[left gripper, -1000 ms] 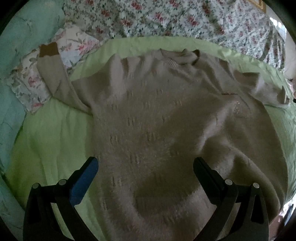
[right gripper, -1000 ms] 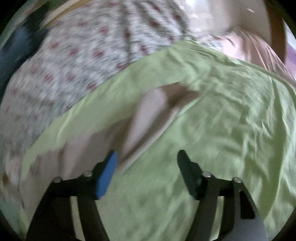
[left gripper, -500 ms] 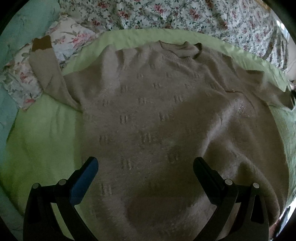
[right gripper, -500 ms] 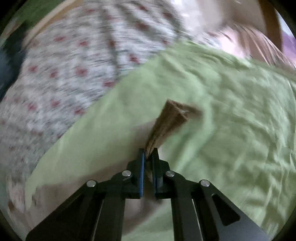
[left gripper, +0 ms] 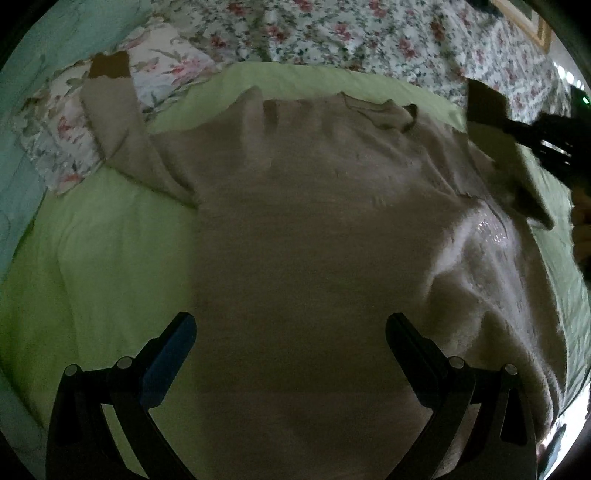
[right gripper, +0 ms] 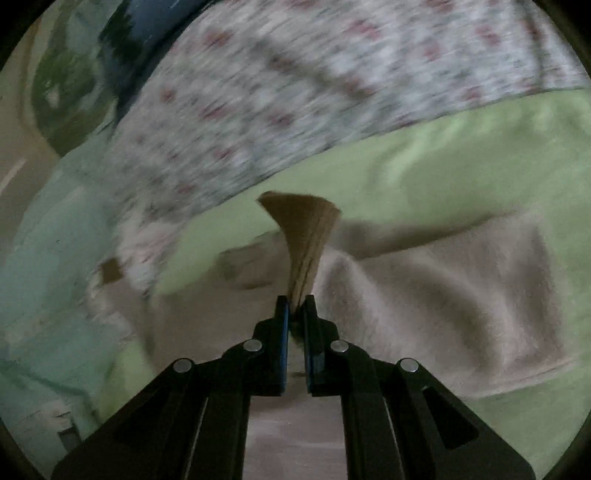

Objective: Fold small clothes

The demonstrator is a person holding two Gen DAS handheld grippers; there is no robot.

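A beige knit sweater point(left gripper: 314, 240) lies flat on a green sheet point(left gripper: 110, 240), neck at the far side. Its left sleeve with a brown cuff point(left gripper: 110, 64) stretches to the far left. My left gripper point(left gripper: 290, 328) is open and empty, hovering over the sweater's lower body. My right gripper point(right gripper: 295, 306) is shut on the right sleeve's brown cuff point(right gripper: 306, 229) and holds it lifted above the sweater point(right gripper: 443, 288). The right gripper also shows in the left wrist view point(left gripper: 517, 129) at the far right, with the raised sleeve point(left gripper: 491, 122).
A floral bedspread point(left gripper: 369, 33) lies beyond the green sheet, with a floral pillow point(left gripper: 66, 122) and teal bedding point(left gripper: 22, 74) at the far left. The right wrist view is motion-blurred; floral bedspread point(right gripper: 295, 92) fills its upper part.
My right gripper closed on the right sleeve's cuff and lifted it up and inward over the sweater. My left gripper stayed open and moved closer over the sweater body.
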